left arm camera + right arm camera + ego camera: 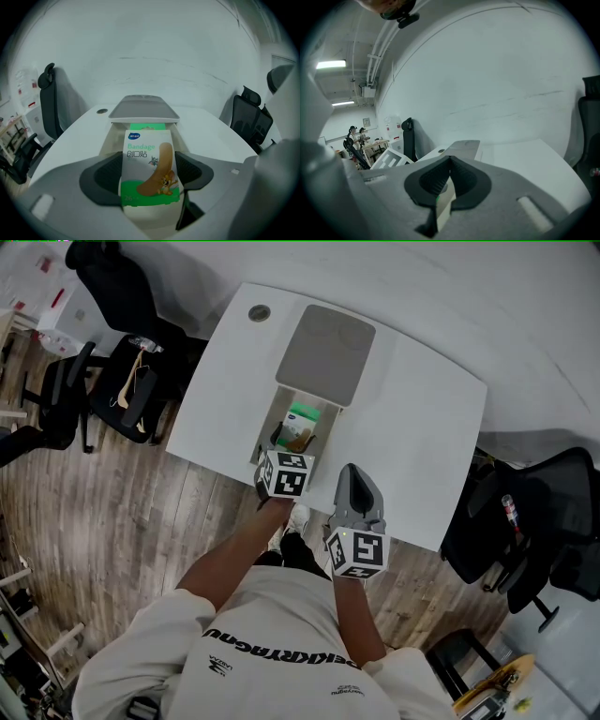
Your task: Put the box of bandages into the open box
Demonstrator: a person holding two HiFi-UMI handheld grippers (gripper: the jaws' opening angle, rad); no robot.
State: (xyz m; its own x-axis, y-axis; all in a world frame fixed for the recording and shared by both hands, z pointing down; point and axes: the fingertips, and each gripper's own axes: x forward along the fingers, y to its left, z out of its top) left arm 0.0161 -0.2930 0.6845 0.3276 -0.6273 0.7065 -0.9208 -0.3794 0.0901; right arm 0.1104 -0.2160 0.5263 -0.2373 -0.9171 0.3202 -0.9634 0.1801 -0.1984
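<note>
The bandage box (150,168), white and green with a cartoon plaster printed on it, stands upright between the dark pads (105,180) of my left gripper (150,180), which is shut on its sides. Just beyond it is the open box (112,138) with its grey lid (144,108) folded back. From the head view, the bandage box (302,420) hangs over the open box (272,413), and the left gripper (291,444) comes in from the near side. My right gripper (349,472) rests to the right of it, its jaws shut and empty (450,161).
The white table (422,427) has a round cable hole (260,312) near its far left corner. Black office chairs stand to the left (122,381) and to the right (534,521) on the wooden floor. People stand far off in the right gripper view (356,136).
</note>
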